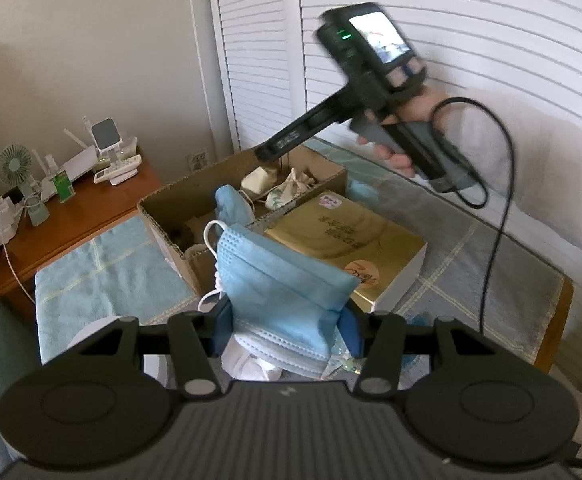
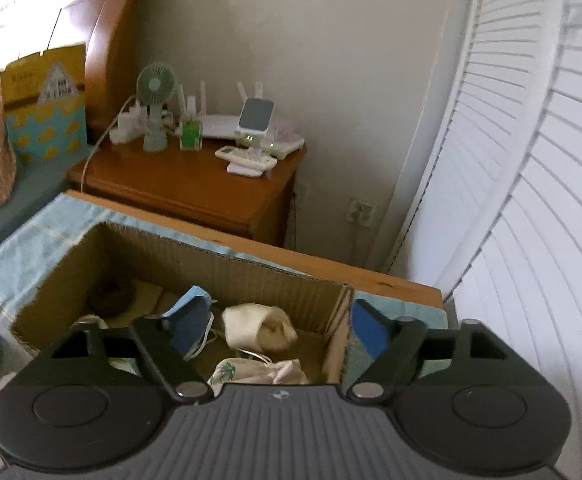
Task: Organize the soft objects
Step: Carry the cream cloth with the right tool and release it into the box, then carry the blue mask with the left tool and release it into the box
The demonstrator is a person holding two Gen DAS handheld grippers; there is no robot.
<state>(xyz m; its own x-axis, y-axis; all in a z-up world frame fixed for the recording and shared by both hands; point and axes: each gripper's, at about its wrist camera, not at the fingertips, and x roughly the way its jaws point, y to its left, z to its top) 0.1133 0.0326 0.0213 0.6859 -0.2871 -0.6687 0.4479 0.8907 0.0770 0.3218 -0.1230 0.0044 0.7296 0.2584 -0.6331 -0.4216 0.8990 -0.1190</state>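
Room: bedroom corner, louvred closet doors point(image 1: 471, 40), low table under a pale blue checked cloth point(image 1: 103, 272), wooden nightstand point(image 2: 195, 184) beyond it.
Mask: blue pleated face mask point(image 1: 287, 280), folded, standing up between the left fingers, white ear loop point(image 1: 213, 236) sticking out past the left pad, pleats bunched at the clamp line.
Left gripper point(image 1: 287, 332): fingers clamped on the lower edge of the mask; most of it stands ahead of the tips.
Box: cardboard box point(image 1: 163, 210) ahead of the left fingertips, past the mask. Already inside: another blue mask point(image 2: 189, 300), cream cloth roll point(image 2: 259, 326), printed drawstring pouch point(image 2: 263, 372).
Right gripper point(image 2: 281, 326): fingers wide apart, holding nothing, hanging over the box; left pad over the blue mask inside, right pad outside the box's end wall.
Other: gold gift box point(image 1: 347, 248) just beyond the mask, to the right of the fingers, beside the cardboard box.
Step (my read): carry the mask to the box and drop it in.
Risk 1: loose ear loop could catch the near box rim on the way over.
Risk 2: floppy mask on an edge grip could unfold, drape over the rim or land on the gold box.
Risk 3: right gripper occupies the drop zone, so collision if both go in together.
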